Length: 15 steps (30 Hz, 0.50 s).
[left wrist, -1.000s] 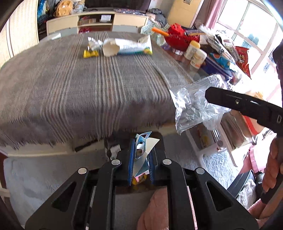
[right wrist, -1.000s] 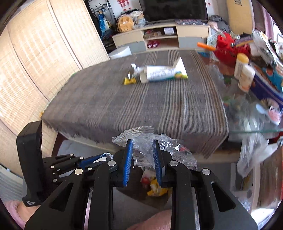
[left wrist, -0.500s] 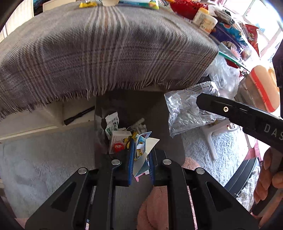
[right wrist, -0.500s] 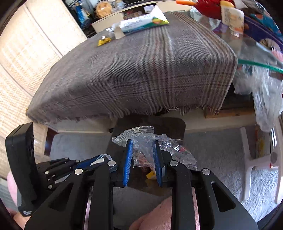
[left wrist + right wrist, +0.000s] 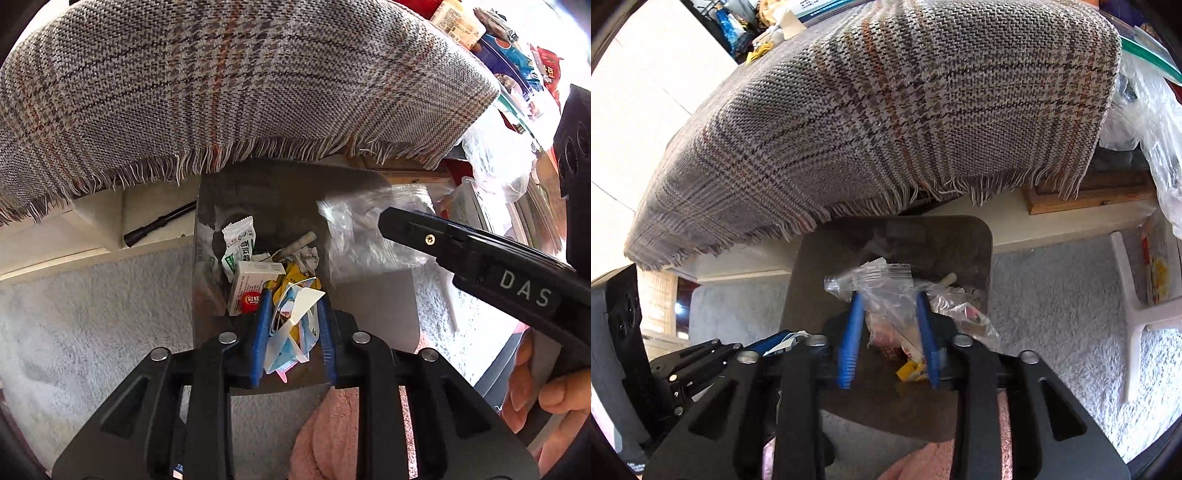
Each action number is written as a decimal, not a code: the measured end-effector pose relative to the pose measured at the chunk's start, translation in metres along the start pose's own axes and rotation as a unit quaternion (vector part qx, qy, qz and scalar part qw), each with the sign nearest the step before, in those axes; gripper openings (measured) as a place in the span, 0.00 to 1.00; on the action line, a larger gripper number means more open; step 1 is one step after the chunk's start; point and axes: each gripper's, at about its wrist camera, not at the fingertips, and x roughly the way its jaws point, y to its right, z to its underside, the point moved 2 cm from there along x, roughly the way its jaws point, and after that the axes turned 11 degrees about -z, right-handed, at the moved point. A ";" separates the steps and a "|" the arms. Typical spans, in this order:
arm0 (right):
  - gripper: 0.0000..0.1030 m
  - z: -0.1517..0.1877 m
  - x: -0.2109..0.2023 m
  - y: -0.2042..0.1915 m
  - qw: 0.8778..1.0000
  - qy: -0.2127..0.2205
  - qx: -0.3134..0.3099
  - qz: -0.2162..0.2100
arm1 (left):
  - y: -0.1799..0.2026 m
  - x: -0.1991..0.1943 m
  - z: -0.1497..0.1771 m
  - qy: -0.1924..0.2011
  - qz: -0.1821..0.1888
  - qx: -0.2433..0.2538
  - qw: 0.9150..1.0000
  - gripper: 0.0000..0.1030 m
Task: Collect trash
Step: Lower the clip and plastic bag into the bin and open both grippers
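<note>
A dark grey bin (image 5: 373,295) stands on the floor under the table edge, with wrappers, a small white box (image 5: 251,284) and crumpled paper inside. My left gripper (image 5: 293,299) hangs right over it, jaws opening. A white and blue wrapper (image 5: 295,321) sits loose between its blue pads (image 5: 260,325). My right gripper (image 5: 888,299) is over the same bin (image 5: 812,280), jaws also opening, with a crumpled clear plastic bag (image 5: 886,288) slack between its pads. In the left wrist view the right gripper (image 5: 391,223) comes in from the right with that bag (image 5: 362,240).
The fringed plaid tablecloth (image 5: 258,92) overhangs just above the bin. White shaggy rug (image 5: 92,314) surrounds it. A black stick (image 5: 159,225) lies on a low ledge at the left. A white stool leg (image 5: 1137,317) and clear bags (image 5: 1152,122) crowd the right.
Both grippers have dropped from above the table top to just over the bin. Both pairs of jaws have spread, so the wrapper and the plastic bag now sit loose.
</note>
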 end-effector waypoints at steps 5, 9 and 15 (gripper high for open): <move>0.63 -0.004 -0.006 0.000 1.000 0.012 0.002 0.021 | -0.001 -0.009 -0.002 0.013 -0.007 -0.007 1.000 0.51; 0.85 -0.007 -0.026 0.001 0.999 0.036 -0.001 0.034 | -0.003 -0.023 -0.001 0.032 -0.028 -0.007 0.999 0.82; 0.97 -0.012 -0.053 0.000 0.998 0.055 -0.016 0.037 | -0.010 -0.047 0.000 0.038 -0.026 -0.014 0.999 0.92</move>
